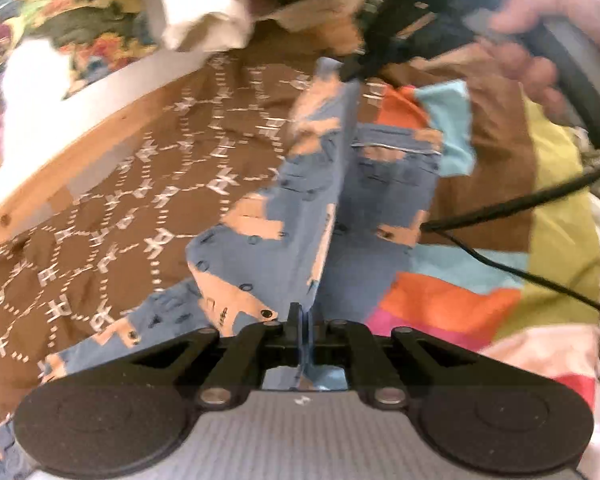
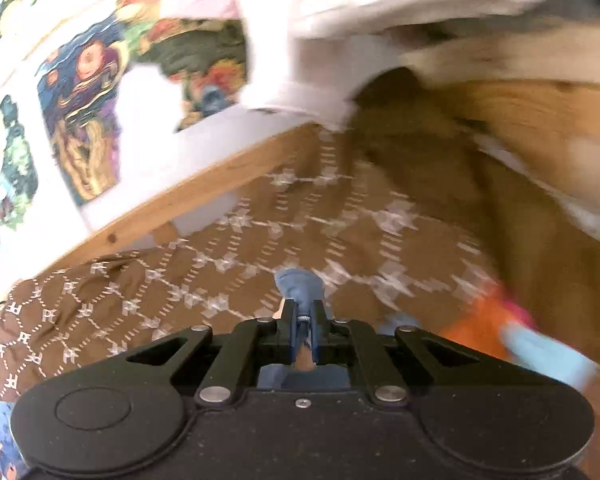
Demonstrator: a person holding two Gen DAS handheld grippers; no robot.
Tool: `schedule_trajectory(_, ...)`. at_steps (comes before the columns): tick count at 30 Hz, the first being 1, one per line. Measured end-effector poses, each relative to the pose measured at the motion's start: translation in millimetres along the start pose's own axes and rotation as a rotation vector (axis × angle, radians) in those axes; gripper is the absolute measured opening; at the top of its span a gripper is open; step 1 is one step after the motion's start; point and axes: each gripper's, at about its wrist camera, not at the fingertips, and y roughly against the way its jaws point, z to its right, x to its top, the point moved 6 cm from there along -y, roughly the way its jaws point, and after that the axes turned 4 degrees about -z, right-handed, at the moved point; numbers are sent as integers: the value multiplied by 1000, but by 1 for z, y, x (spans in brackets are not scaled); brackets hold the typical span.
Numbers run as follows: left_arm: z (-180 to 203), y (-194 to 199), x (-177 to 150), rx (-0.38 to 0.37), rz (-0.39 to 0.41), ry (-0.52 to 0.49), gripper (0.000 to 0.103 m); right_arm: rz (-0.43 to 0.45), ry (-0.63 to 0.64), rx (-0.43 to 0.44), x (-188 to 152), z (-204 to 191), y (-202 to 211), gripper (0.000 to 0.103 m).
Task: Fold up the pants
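Observation:
The pants (image 1: 308, 216) are blue with peach patches. They hang stretched between my two grippers above a brown patterned bedspread (image 1: 112, 208). My left gripper (image 1: 300, 316) is shut on the near edge of the pants. The right gripper (image 1: 352, 68) shows in the left wrist view at the far end, shut on the other edge, with the hand (image 1: 532, 60) behind it. In the right wrist view my right gripper (image 2: 302, 312) is shut on a blue bunch of the pants (image 2: 300, 284). Both views are motion-blurred.
A colourful patchwork cloth (image 1: 460, 288) lies on the right of the bed, also in the right wrist view (image 2: 484, 328). A wooden bed rail (image 1: 60, 176) runs along the left. Pale cloths (image 1: 204, 12) are piled at the far end. A black cable (image 1: 512, 204) crosses the right.

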Motion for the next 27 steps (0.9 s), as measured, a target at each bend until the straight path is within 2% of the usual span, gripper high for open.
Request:
schedule_trajectory(2, 4, -3, -2, -45, -29, -6, 12, -40, -55, -46, -22, 21, 5, 6)
schedule_trajectory(3, 2, -4, -2, -80, -46, 8, 25, -64, -79, -66, -32, 29, 4, 7)
schedule_trajectory(5, -7, -4, 0, -116, -67, 33, 44, -99, -145, -100, -52, 47, 2, 12)
schedule_trajectory(6, -13, -2, 3, -119, -69, 36, 50, -102, -175, -106, -62, 52, 2, 17)
schedule_trajectory(8, -25, 1, 12, -126, -73, 15, 54, -86, -208, -100, -69, 58, 6, 23)
schedule_trajectory(11, -46, 0, 44, -98, -91, -40, 60, -59, -208, -63, -71, 59, 9, 47)
schedule_trajectory(12, -52, -2, 59, -99, -103, -63, 64, -46, -192, -53, -70, 57, 9, 52)
schedule_trajectory(15, -63, -11, 106, -130, -112, -123, 77, -30, -151, -46, -69, 54, 5, 57)
schedule_trajectory(17, -64, -25, 136, -149, -109, -126, 77, -27, -153, -49, -69, 55, 1, 57)
schedule_trajectory(19, -60, -50, 156, -194, -119, -109, 70, -18, -160, -64, -68, 60, 1, 57)
schedule_trajectory(20, -55, -64, 163, -207, -126, -116, 55, -11, -165, -66, -67, 62, 1, 56)
schedule_trajectory(21, -50, -80, 168, -216, -128, -123, 46, -1, -163, -67, -66, 64, 2, 52)
schedule_trajectory(24, -41, -116, 169, -248, -151, -76, 39, 8, -146, -82, -66, 66, 0, 41)
schedule_trajectory(27, -32, -135, 167, -324, -181, -44, 38, 15, -149, -90, -67, 67, 0, 34)
